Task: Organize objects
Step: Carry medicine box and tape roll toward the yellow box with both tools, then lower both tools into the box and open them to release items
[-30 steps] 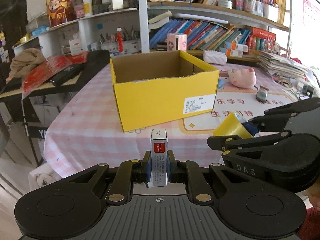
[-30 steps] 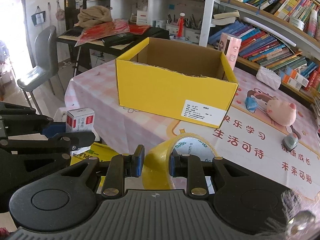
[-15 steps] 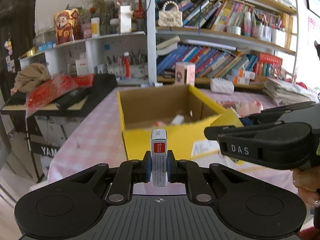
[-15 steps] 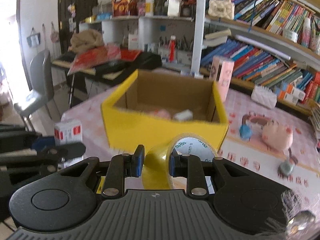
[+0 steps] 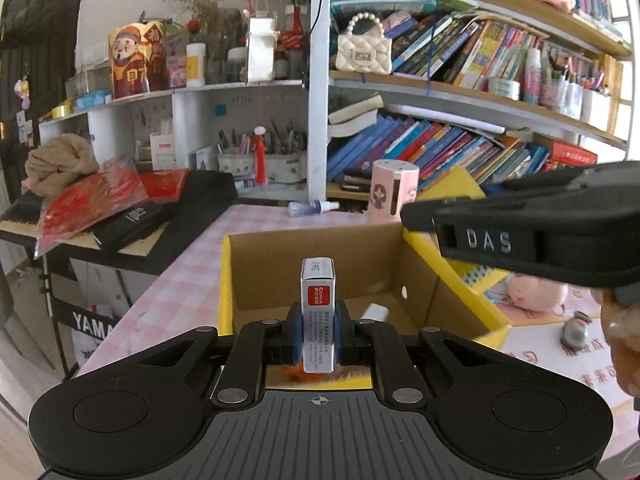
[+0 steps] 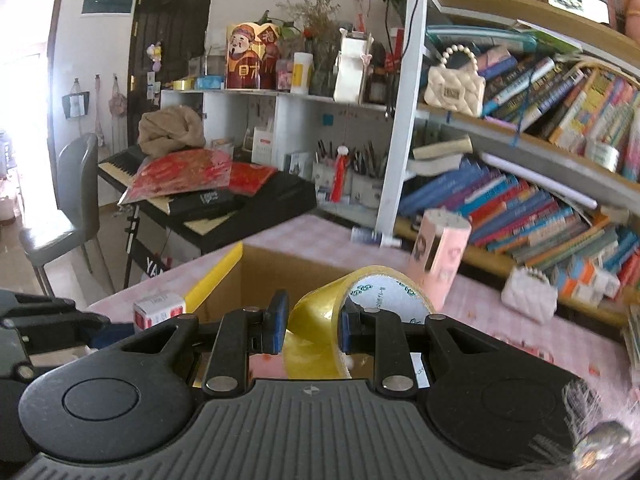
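Grippers of black plastic, two in number, hang side by side above one open yellow cardboard box (image 5: 256, 280) with a brown inside, which stands on the table with the pink checked cloth (image 5: 180, 280). Both point forward and somewhat downward, toward the box opening. In the left wrist view the right gripper (image 6: 312, 326) shows as a big black body at the right edge, and a part of the person's hand (image 5: 624, 340) shows just under it.

The right gripper is clamped on one roll of yellow packing tape (image 6: 320, 340) with a white printed core; the blue pads (image 6: 276, 322) press its band from both sides, and the roll stands on its edge over the near wall of the box.

The left gripper (image 5: 318, 334) is closed tight on one small grey and white carton with a red label (image 5: 317, 312). The carton stands upright between the pads, and its top rises above the fingers, in front of the box opening. In the right wrist view the same carton appears at the left, near the yellow corner of the box.

Inside the box, on its floor, one small white object (image 5: 376, 312) lies; what it is I cannot tell. Behind the box one pink cylinder-shaped container (image 5: 394, 192) stands upright on the table.
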A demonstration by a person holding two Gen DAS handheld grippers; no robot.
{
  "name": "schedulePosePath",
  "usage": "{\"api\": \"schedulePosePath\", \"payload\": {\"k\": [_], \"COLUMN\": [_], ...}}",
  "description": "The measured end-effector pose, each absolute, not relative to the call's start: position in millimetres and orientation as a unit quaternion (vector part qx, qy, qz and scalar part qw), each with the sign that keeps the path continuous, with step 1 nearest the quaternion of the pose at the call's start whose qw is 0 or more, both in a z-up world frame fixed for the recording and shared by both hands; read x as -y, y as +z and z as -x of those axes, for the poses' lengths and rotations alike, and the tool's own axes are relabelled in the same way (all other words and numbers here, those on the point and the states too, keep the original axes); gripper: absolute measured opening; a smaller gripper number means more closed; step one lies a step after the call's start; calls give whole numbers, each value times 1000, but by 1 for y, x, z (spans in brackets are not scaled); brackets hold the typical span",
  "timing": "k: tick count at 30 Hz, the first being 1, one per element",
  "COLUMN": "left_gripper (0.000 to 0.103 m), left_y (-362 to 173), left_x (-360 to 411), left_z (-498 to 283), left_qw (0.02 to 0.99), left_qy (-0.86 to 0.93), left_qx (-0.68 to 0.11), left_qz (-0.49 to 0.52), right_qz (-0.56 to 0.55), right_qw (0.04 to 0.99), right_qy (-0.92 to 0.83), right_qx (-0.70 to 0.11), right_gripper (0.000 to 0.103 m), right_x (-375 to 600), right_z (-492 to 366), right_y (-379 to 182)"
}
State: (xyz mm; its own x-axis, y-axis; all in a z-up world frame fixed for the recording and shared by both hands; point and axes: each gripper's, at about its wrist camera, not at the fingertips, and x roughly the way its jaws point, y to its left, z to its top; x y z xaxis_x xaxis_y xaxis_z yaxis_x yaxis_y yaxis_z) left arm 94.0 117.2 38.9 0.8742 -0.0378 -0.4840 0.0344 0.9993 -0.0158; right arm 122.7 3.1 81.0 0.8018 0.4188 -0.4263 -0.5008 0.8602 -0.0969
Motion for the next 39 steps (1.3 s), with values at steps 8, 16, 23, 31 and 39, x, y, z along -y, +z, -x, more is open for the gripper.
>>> {"api": "schedulePosePath", "payload": {"k": [8, 16, 23, 31, 39], "left_gripper": [13, 13, 13, 14, 14], "left_y": [23, 5, -8, -14, -19], "left_x": [-105, -99, -98, -97, -95], "left_z": [-134, -158, -173, -181, -186], "left_qw": [958, 942, 931, 926, 922], "left_qy": [-9, 2, 6, 13, 12], "left_qx": [-287, -334, -365, -377, -387], "left_qz": [-10, -20, -20, -21, -25], "right_qz": [107, 111, 116, 162, 183], "right_qw": [935, 911, 890, 862, 838], "right_qy": [271, 312, 333, 336, 336], "right_qx": [-205, -247, -289, -343, -390], "right_gripper": [23, 23, 23, 24, 24], "right_x": [-8, -22, -35, -54, -57], "right_z": [-170, -208, -232, -249, -255], "right_y": [75, 53, 32, 7, -14]}}
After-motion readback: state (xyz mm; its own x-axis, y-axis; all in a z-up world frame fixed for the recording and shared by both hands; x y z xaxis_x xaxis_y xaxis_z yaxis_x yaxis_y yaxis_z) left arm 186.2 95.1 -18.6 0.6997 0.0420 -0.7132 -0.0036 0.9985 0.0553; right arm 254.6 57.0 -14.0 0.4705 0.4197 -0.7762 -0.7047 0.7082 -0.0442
